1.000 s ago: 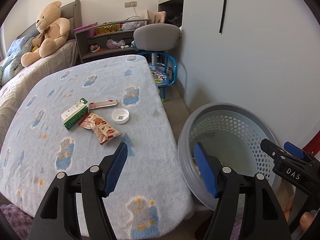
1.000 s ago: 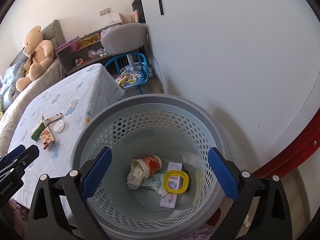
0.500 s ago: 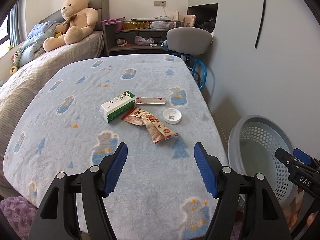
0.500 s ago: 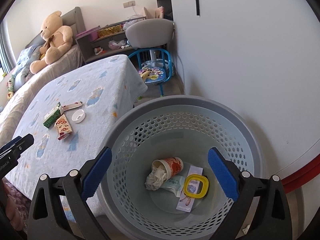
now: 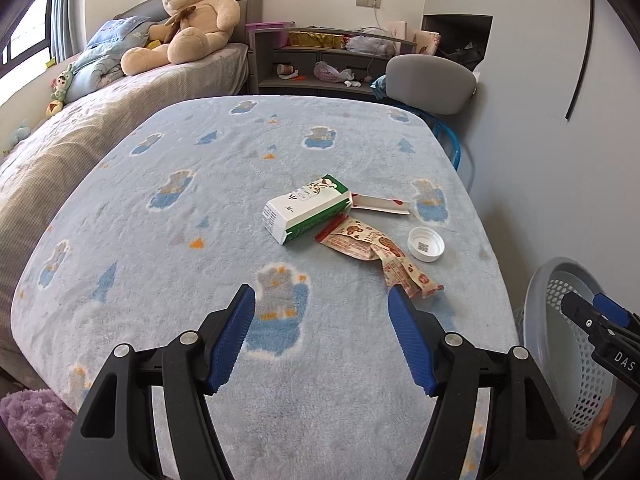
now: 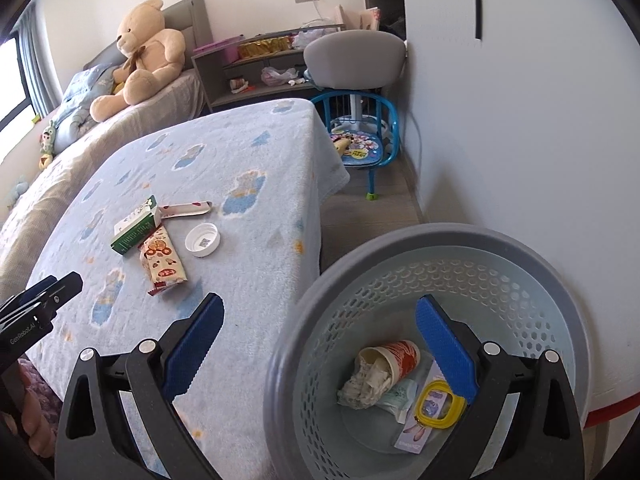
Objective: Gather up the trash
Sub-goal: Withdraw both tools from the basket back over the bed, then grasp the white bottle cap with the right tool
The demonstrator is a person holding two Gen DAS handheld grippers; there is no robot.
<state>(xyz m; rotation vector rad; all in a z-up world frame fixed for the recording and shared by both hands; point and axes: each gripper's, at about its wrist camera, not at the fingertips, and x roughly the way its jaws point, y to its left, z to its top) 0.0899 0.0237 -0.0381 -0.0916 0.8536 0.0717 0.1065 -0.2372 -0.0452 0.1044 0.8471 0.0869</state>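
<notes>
Four trash items are left on the blanket-covered table (image 5: 160,280): carton (image 5: 306,208), snack wrapper (image 5: 376,256), white cap (image 5: 426,243), paper strip (image 5: 380,204). All are judged light. The wrapper is limp and likely slippery, best pinched at its near crimped end. Left gripper (image 5: 322,336) and right gripper (image 6: 316,344) are held wide open, nothing gripped. Basket (image 6: 532,264) already contains a cup, tissue, a yellow-rimmed lid and paper.

basket (image 5: 538,308): cut by frame edge | cap (image 5: 426,243) print: perhaps a code
</notes>
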